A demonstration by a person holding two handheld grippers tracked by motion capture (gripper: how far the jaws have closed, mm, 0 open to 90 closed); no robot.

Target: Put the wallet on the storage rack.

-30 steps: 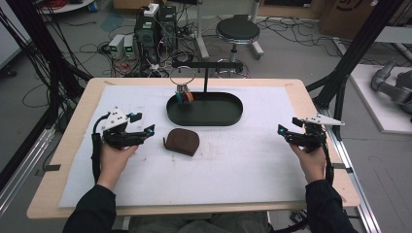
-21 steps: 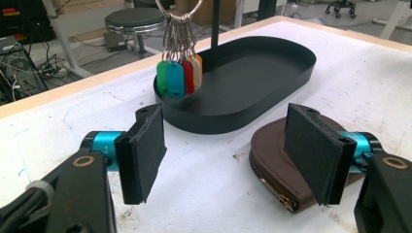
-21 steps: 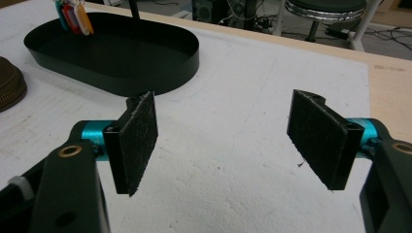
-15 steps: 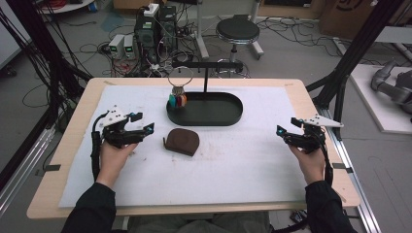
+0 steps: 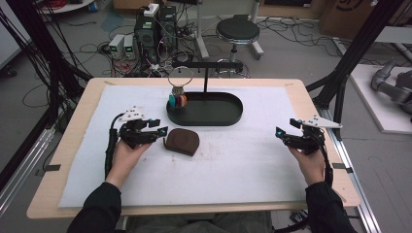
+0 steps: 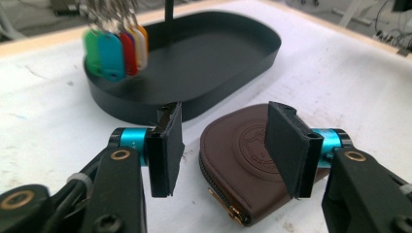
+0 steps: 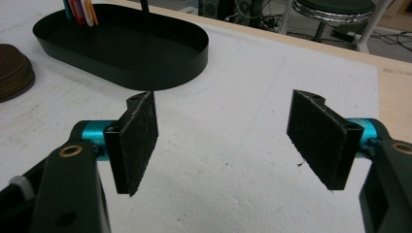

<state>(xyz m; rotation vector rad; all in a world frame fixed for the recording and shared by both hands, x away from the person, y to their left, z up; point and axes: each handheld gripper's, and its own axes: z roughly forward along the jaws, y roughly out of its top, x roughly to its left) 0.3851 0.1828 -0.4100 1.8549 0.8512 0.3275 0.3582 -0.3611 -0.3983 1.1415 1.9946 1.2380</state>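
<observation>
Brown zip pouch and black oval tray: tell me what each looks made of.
Brown zip pouch: apparently leather or faux leather, matte; an embossed round stamp and a brass-coloured zip along its edge suggest it.
Black oval tray: probably thin sheet metal, matte black coating; thin upright wall with a crisp rim.

Counts: one brown zip pouch (image 5: 181, 141) on the white mat (image 5: 243, 170), one mat, one wooden table (image 5: 311, 104). One black oval tray (image 5: 233, 114) with one T-shaped stand (image 5: 206, 73) rising from it. One key ring (image 5: 180, 77) hanging on the stand, carrying one bunch of coloured key tags (image 6: 114, 48); five tags countable in the left gripper view: green, blue, red, white, orange. Two handheld grippers: left gripper (image 5: 155, 132), right gripper (image 5: 281, 133), two black jaws each, so four pads total. Off the table: one round stool (image 5: 237, 30).
</observation>
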